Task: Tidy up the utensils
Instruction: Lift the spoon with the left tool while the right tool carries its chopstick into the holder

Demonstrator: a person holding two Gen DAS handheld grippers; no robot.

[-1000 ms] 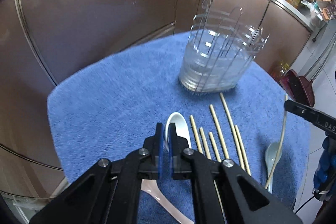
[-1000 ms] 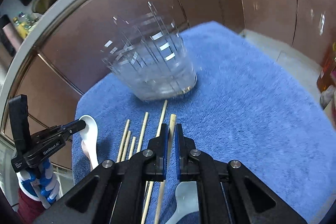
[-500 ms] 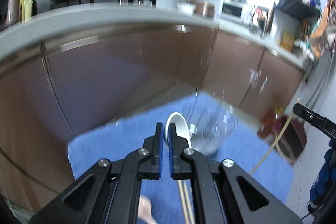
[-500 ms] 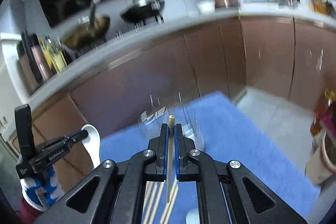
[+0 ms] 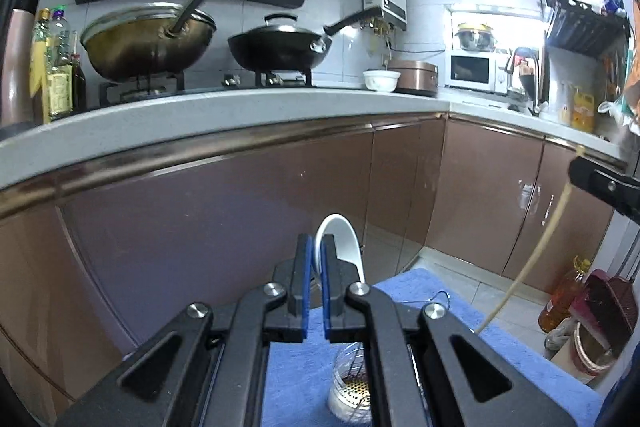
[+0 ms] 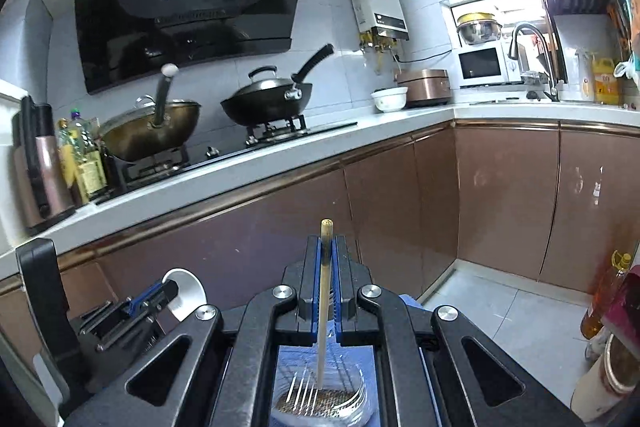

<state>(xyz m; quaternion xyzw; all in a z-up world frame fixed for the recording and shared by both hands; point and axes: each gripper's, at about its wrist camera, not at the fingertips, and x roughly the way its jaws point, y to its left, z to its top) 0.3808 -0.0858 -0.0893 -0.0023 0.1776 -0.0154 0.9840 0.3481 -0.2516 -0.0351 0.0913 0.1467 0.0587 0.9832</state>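
Spoon [image 5: 340, 247] clamped in left tongs [image 5: 316, 259]; chopstick [image 6: 325, 291] in right tongs [image 6: 327, 267].

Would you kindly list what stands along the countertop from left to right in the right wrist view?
Oil bottles → brass-coloured wok → black lidded wok → white bowl → rice cooker → microwave → faucet → yellow jug.

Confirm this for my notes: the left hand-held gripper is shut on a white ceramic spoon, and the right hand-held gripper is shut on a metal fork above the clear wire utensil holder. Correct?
Not quite. The right hand-held gripper holds a pale wooden chopstick, not a metal fork; the right wrist view shows it hanging over the clear wire utensil holder. The left hand-held gripper is indeed shut on the white ceramic spoon.
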